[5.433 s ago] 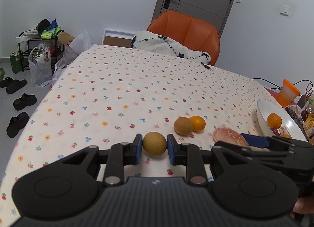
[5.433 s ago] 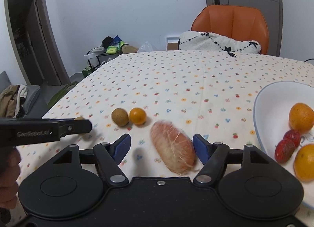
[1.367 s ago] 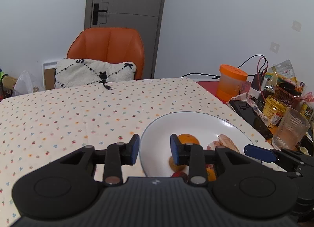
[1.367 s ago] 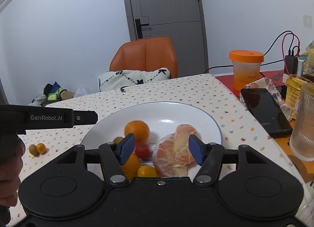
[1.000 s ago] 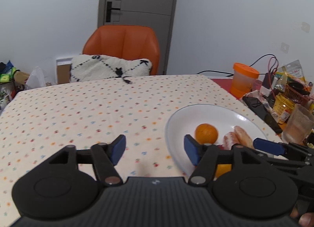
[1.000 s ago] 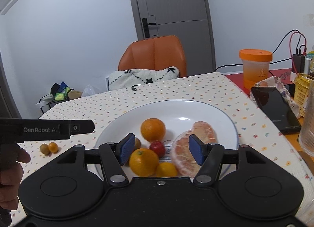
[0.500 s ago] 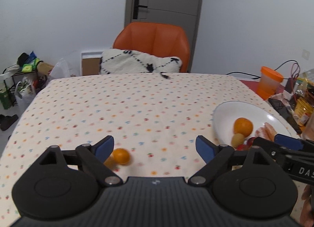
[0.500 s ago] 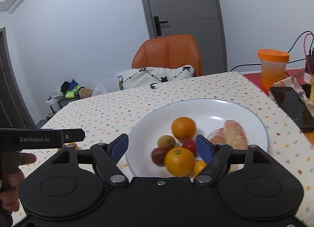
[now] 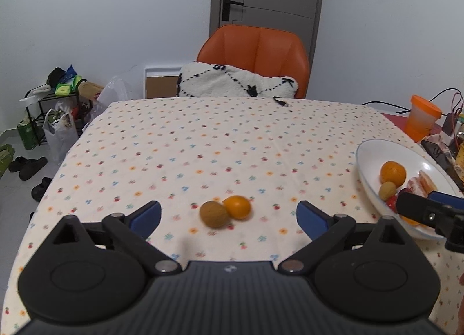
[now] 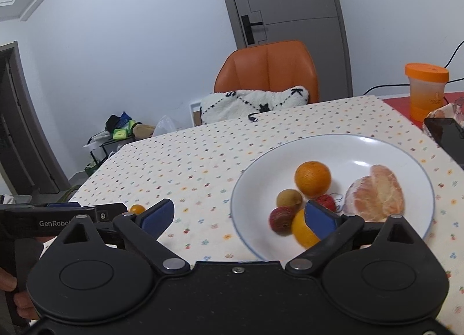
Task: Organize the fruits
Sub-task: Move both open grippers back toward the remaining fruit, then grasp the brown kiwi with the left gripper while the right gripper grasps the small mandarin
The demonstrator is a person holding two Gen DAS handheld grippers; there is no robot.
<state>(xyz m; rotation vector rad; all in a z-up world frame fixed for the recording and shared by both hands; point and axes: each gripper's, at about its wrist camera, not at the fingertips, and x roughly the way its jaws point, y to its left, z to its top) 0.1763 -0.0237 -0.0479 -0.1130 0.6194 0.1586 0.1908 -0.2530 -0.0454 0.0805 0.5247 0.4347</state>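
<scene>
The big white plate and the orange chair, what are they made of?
The round white plate looks like glazed ceramic: glossy, with light glinting off it and a thin blue rim line. The orange padded chair looks like smooth leather or imitation leather, with stitched seams and a soft sheen.

Table (image 9: 232,138) under a dotted floral cloth. White plate (image 10: 377,146) sits at its right side — left of the plate, well apart, a brown fruit (image 9: 214,214) touching a small orange (image 9: 237,207). Beyond the plate, right — orange-lidded cup (image 10: 425,91), phone (image 10: 446,136).
</scene>
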